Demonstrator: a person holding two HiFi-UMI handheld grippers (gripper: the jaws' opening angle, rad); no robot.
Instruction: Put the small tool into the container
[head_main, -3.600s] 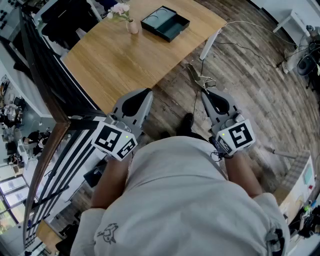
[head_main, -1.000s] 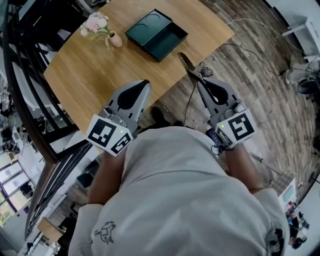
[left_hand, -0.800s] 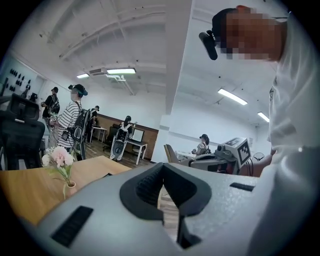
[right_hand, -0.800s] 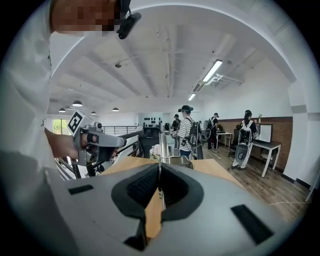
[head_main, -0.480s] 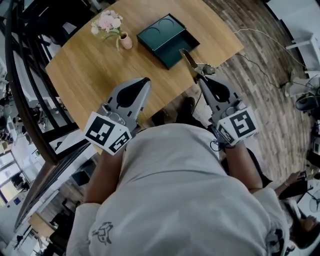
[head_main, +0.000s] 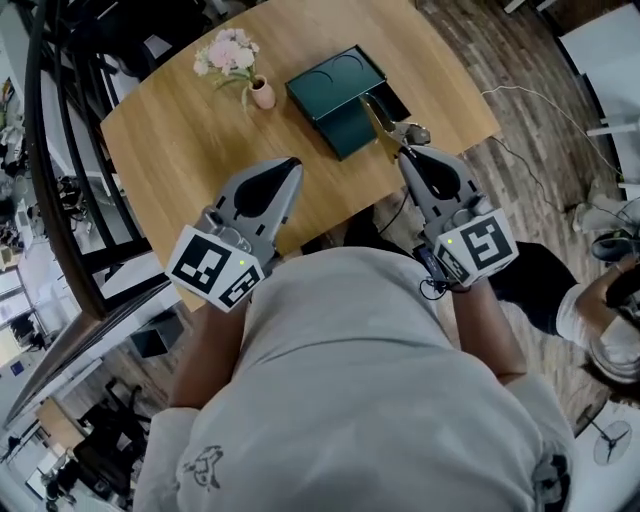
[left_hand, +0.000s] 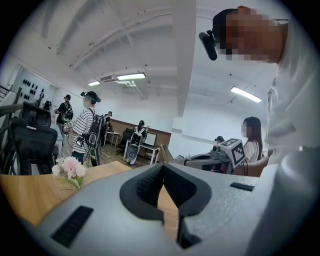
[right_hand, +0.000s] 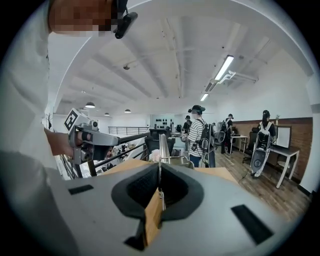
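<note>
The right gripper (head_main: 408, 152), jaws clamped on the small tool (head_main: 381, 120), poises it over the green container (head_main: 333, 82) for release; the left gripper (head_main: 289, 166) waits, jaws closed and empty.

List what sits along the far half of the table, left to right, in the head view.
Vase of flowers → container → right gripper, shut on the tool. The tool's tip overlaps the container, so it gets no place of its own.

Your light wooden table (head_main: 200, 150) carries 2 things: a dark green rectangular container (head_main: 335, 88) with 2 round recesses, and near it a small pink vase (head_main: 263, 96) of pale flowers.
</note>
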